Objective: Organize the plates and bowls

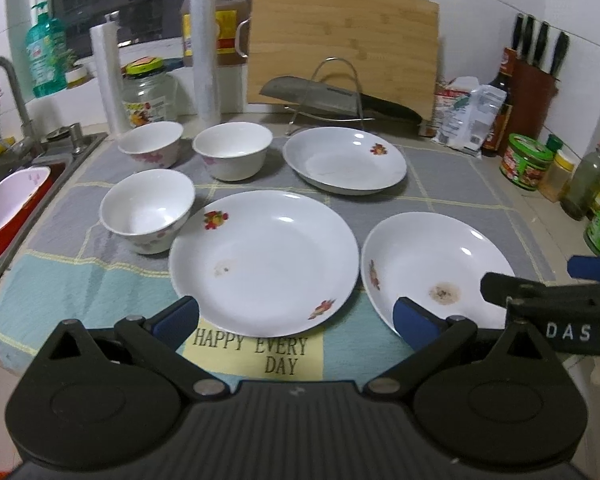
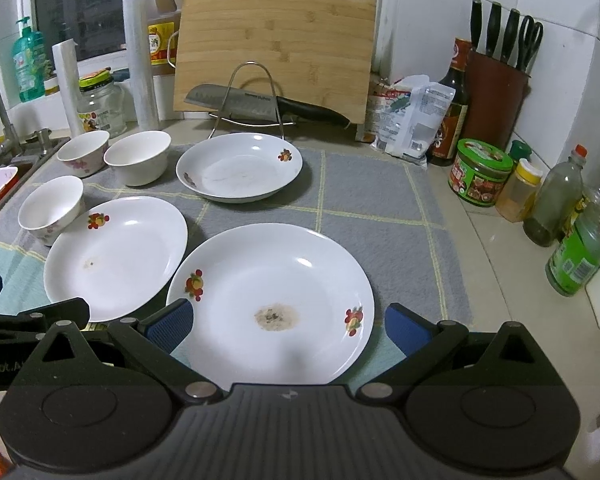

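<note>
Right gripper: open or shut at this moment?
Open. The right gripper has its blue pads spread wide either side of the stained plate, holding nothing.

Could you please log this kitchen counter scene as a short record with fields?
plates: three, apart, on the mat: near-left plate, stained plate, far plate
bowls: three, upright, unstacked: near bowl, far-left bowl, far-middle bowl
left gripper: open, empty
right gripper: open, empty, above stained plate
behind: knife on wire rack, cutting board
</note>
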### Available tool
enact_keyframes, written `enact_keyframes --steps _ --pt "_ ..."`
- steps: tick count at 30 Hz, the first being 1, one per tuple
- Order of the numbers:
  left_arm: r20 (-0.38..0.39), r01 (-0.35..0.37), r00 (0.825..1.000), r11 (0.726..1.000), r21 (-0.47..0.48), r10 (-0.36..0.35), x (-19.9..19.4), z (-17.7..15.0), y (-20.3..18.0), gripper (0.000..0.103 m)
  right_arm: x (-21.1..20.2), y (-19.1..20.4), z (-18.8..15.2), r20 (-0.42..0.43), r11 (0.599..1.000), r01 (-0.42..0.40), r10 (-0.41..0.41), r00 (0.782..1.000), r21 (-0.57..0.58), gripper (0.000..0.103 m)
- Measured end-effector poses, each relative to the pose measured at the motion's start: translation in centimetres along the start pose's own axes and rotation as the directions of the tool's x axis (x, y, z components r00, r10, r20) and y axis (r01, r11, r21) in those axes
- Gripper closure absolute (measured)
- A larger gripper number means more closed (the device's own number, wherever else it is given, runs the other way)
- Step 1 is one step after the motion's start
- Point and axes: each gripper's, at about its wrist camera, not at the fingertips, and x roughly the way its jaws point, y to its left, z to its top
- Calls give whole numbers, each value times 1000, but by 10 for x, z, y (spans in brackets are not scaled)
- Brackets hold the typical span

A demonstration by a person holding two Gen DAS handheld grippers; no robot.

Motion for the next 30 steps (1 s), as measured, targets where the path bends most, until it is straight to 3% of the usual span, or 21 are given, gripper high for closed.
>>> enact_keyframes --steps 15,25,30 --pt "-7 152 988 975 160 -153 10 -27 -32 1 3 -32 -17 4 999 2 -2 1000 42 0" --pt "-73 293 956 905 308 -285 52 -43 -52 1 7 -52 -26 3 993 67 -68 998 98 0" --pt "-92 327 944 878 348 -316 74 -48 -59 1 14 -56 -32 -33 986 134 -131 991 101 0"
